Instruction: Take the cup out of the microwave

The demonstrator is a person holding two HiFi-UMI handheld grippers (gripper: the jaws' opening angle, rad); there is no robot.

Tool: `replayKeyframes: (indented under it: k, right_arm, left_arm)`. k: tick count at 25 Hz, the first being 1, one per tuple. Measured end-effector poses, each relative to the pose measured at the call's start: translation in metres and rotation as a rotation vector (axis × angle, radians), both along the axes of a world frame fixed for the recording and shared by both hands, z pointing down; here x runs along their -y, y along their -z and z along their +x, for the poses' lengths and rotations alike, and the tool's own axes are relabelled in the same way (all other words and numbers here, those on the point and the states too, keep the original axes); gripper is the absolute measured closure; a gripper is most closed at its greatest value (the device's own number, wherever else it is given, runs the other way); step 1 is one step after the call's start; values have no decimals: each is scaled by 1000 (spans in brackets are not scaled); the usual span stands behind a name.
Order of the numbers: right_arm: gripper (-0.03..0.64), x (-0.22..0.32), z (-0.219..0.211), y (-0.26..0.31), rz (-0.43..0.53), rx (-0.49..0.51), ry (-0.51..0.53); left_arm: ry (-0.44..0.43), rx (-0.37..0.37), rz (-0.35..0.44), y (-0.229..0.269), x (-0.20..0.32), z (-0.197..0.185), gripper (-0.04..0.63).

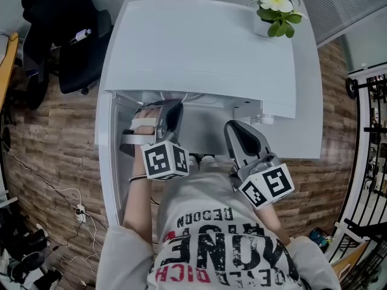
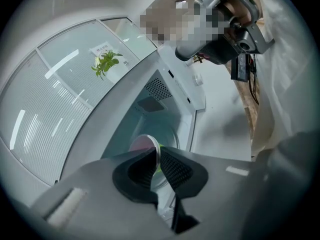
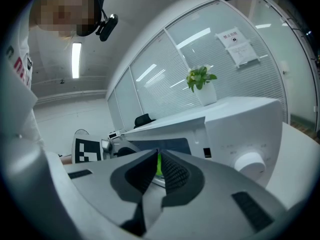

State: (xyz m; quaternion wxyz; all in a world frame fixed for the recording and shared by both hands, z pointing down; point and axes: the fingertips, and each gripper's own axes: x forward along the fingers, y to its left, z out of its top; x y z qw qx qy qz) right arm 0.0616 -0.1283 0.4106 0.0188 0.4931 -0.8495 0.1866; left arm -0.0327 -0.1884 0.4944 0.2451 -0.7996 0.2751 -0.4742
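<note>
The white microwave (image 1: 205,47) stands with its door (image 1: 106,162) swung open to the left. In the left gripper view a cup (image 2: 141,143) with a white rim and a pinkish inside sits in the cavity (image 2: 150,116). My left gripper (image 2: 159,159) reaches in and is shut on the cup's wall, one pad inside the rim and one outside. In the head view the left gripper (image 1: 171,110) disappears under the microwave's top, so the cup is hidden there. My right gripper (image 1: 236,128) hovers at the front right of the opening. Its jaws (image 3: 159,164) are nearly together and hold nothing; a green sliver of the cup (image 3: 158,180) shows through the slit.
A potted plant (image 1: 275,8) stands on the microwave's back right corner. The control dial (image 3: 248,163) is on the panel right of the opening. A black office chair (image 1: 84,53) stands at the far left, and cables (image 1: 78,210) lie on the wooden floor.
</note>
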Motion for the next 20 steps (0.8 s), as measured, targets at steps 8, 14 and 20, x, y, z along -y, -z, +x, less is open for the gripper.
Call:
replayKeyframes:
  k: [8,14,20]
  right_arm:
    - [586,-7,5,2,8,3,1]
    - [586,-13,7,3,11,8,13]
    - [586,-19,3,6,22,11,48]
  left_arm:
    - [-1,-1,18,9,-11,4,558]
    - [-2,1,24,15,-23,8,558]
    - [3,8,23,17,-38,11,558]
